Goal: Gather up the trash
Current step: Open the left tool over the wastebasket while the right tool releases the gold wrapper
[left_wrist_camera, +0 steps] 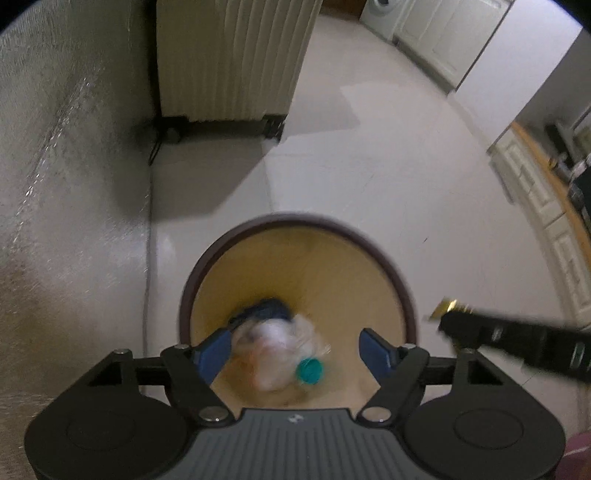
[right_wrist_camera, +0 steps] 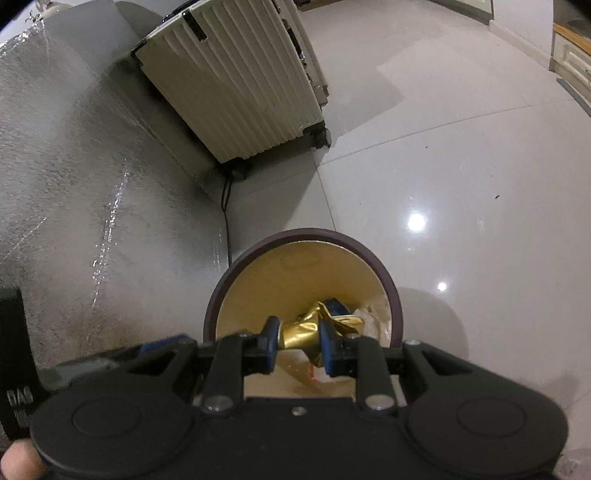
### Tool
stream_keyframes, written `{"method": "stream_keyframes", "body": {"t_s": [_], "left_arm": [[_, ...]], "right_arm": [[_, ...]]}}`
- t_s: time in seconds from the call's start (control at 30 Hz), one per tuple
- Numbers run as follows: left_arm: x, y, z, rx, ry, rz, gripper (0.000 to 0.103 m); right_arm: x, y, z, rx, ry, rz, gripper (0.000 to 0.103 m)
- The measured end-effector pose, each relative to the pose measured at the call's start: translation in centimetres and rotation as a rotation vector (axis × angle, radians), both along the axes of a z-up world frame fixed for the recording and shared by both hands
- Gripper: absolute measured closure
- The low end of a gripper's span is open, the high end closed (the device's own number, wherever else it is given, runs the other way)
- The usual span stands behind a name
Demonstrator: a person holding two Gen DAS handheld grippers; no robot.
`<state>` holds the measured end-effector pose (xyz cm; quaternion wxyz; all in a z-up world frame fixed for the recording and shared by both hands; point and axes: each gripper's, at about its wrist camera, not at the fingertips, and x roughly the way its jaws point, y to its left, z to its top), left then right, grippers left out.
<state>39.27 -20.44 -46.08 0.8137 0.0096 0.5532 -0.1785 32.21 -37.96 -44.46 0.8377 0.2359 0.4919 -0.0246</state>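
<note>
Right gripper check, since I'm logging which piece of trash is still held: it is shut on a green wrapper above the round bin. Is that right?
Not quite. The right gripper is shut above the round bin, but the crumpled wrapper it holds is gold, not green, as the right wrist view shows. The only green-blue thing is the cap on the blurred plastic bottle in the left wrist view.

Cream ribbed hard-shell suitcase point(right_wrist_camera: 236, 77) upright on black wheels, parked against the silver foil-covered wall point(right_wrist_camera: 66, 177). Black cable point(right_wrist_camera: 226, 206) drops from the suitcase's base along that wall down the glossy white floor tiles point(right_wrist_camera: 461, 166). Beyond the suitcase: white washing machine point(left_wrist_camera: 382, 14) and white cabinets point(left_wrist_camera: 447, 40). Right of the suitcase, well apart: wood-topped counter point(left_wrist_camera: 546, 173), blurred items on it.
</note>
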Motion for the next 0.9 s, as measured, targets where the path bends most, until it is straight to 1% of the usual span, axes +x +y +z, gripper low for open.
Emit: {"method": "stream_keyframes", "body": {"t_s": [0.07,0.13,0.17,0.2,0.27,0.3,0.33,0.37,0.57,0.7,0.83,0.9], "left_arm": [[0.0,0.3,-0.5,0.031,0.017,-0.004,0.024],[0.0,0.7,-0.9,0.047,0.038,0.003,0.021],[0.0,0.9,-1.1,0.054,0.047,0.004,0.02],[-0.1,1.1,-1.3,0.064,0.052,0.003,0.02],[-0.1,1.4,-1.7,0.087,0.06,0.002,0.016],[-0.1,1.6,-1.9,0.094,0.063,0.005,0.015],[-0.2,1.8,-2.1,0.098,0.071,0.01,0.013],[-0.2,2.0,-2.2,0.098,0.079,0.016,0.011],[-0.5,2.9,-2.5,0.093,0.108,0.028,0.001],[-0.9,3.4,-2.2,0.082,0.114,0.042,0.0],[-1.3,3.6,-1.6,0.084,0.105,0.044,0.0],[-1.4,3.6,-1.2,0.081,0.104,0.038,0.0]], "right_arm": [[0.5,0.0,-0.4,-0.001,0.0,0.0,0.079],[1.1,0.1,-1.0,-0.002,0.01,0.006,0.078],[1.3,0.3,-1.4,-0.001,0.019,0.017,0.076],[1.5,0.4,-1.7,-0.009,0.029,0.025,0.071],[1.8,0.8,-2.1,-0.024,0.042,0.044,0.065],[1.8,1.0,-2.3,-0.035,0.049,0.053,0.058],[1.8,1.1,-2.5,-0.043,0.057,0.057,0.055],[1.8,1.3,-2.6,-0.049,0.066,0.065,0.051],[1.2,1.4,-3.7,-0.077,0.122,0.106,0.048],[0.7,1.1,-4.0,-0.097,0.142,0.108,0.04],[0.1,0.9,-4.0,-0.111,0.155,0.115,0.036],[-0.1,0.9,-3.8,-0.118,0.155,0.127,0.031]]}}
